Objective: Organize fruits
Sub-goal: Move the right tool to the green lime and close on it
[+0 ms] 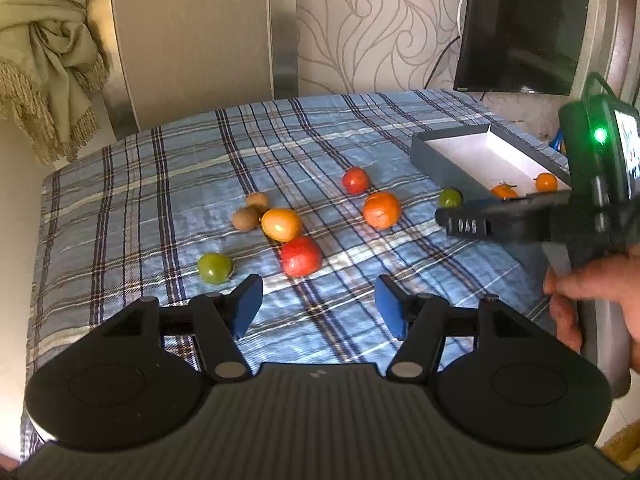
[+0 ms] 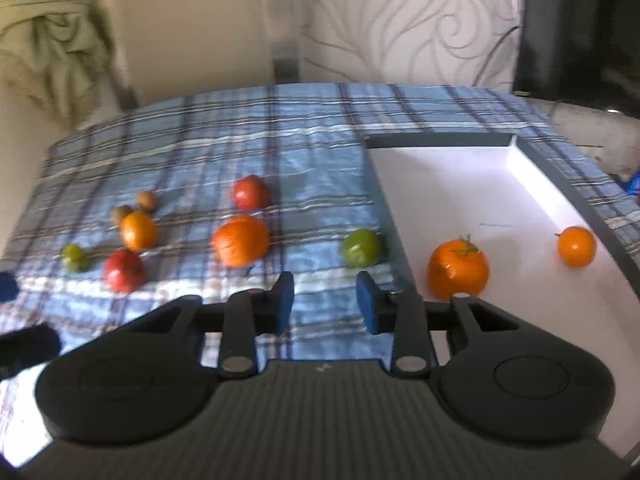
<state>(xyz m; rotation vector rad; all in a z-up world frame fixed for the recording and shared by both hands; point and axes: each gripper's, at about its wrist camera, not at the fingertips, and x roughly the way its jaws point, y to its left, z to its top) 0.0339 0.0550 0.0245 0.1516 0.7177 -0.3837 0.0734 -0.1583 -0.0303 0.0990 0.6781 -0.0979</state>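
left gripper: fingers apart, nothing between | red fruit seen just beyond tips at 12 o'clock, roundish, no long axis noted | right gripper: fingers narrowly apart, empty; green fruit at 1 o'clock, just outside tray | left judged nearer to red fruit
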